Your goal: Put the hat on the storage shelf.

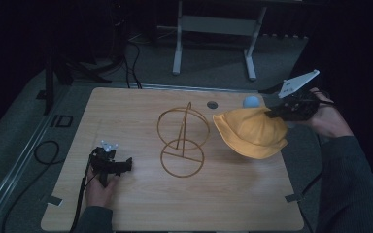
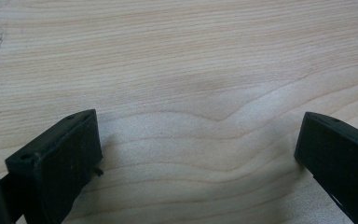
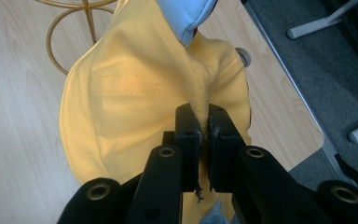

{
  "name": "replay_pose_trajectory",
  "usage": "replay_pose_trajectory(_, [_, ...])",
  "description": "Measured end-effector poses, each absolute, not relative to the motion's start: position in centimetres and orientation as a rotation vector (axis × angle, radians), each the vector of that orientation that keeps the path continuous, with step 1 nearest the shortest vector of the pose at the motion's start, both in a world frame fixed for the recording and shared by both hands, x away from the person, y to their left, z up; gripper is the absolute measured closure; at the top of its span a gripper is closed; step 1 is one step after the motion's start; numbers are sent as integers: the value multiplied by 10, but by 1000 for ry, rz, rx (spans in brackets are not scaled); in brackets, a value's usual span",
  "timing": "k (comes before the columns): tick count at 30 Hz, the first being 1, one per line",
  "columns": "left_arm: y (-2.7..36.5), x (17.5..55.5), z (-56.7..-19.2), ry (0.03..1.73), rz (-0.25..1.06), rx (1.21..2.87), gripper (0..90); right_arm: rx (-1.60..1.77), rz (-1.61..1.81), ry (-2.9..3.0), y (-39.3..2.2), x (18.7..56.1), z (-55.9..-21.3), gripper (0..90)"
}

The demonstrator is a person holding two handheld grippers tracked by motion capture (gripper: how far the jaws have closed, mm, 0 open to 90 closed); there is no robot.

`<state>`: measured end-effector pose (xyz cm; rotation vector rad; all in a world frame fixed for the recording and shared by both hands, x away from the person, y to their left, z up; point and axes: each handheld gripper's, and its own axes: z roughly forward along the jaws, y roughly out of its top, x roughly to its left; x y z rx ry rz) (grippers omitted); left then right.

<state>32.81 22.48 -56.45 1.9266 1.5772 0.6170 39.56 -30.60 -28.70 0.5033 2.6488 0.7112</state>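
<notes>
Yellow cloth, a soft bucket hat [image 1: 252,132] with a pale blue lining, hung pinched in my right claw [image 3: 204,122] above the right side of the light wooden table [image 1: 141,204], just right of the gold wire stand [image 1: 182,141] with its two rings. My left claw [image 1: 124,166] rested at the near left, jaws wide apart over bare wood.

No text, label, brand, number or sign can be read anywhere in these views. The yellow hat [image 3: 135,98], the gold wire stand [image 1: 182,143] and the wooden desk [image 1: 126,121] bear no legible marking, nor does the grey plate [image 1: 298,82] on the right hand-held gripper [image 3: 204,122].
</notes>
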Motion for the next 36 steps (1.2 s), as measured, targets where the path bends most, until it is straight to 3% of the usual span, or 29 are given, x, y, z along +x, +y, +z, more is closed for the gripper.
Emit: replay_pose_trajectory(36, [225,328,-565,1578,618,1925,4,452,872,2594,-282,399,-271,848])
